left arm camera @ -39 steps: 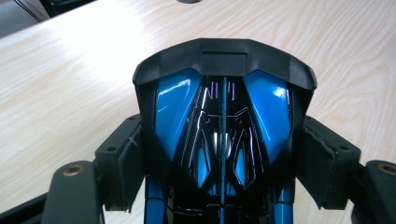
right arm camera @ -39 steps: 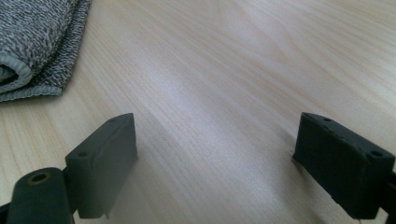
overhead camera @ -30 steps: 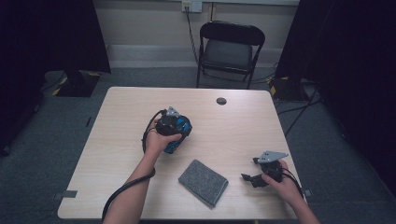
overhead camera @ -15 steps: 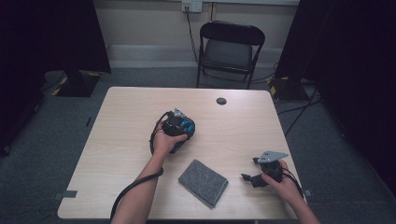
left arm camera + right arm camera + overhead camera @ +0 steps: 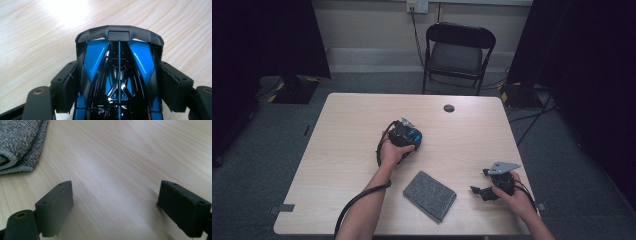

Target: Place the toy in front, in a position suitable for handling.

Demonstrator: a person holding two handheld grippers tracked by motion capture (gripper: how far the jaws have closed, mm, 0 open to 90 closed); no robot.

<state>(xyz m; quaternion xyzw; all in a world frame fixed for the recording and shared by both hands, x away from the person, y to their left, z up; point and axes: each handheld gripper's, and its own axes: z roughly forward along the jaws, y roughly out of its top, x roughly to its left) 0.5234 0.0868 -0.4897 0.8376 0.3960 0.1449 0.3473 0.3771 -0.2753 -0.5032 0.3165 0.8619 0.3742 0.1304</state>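
- High view takes in the whole table (image 5: 342,150): left gripper (image 5: 404,136) near the middle, right gripper (image 5: 482,191) near the front right corner, a folded grey cloth (image 5: 429,195) between them toward the front edge, a small dark disc (image 5: 449,108) near the far edge, and a folding chair (image 5: 457,52) behind the table.
- Left gripper view gives the close-up that the high view lacks: a glossy blue and black object (image 5: 119,75) wedged between the two black pads (image 5: 65,87), both pressing its sides, so the left gripper (image 5: 119,82) is clamped on it.
- Its front end sticks out past the pad tips, just above the wood; I cannot tell whether it touches.
- Right gripper view shows the right gripper (image 5: 115,202) with jaws spread wide, only bare wood between them, resting low on the table.
- Cloth (image 5: 17,142) sits at the upper left of that view, apart from the jaws.
- Object's look: shiny black centre with a thin blue line down the middle, blue panels either side, and a matte dark curved band across the front end.
- From above it is a dark lump with a blue patch (image 5: 412,136), the person's left hand (image 5: 393,150) wrapped round the gripper.
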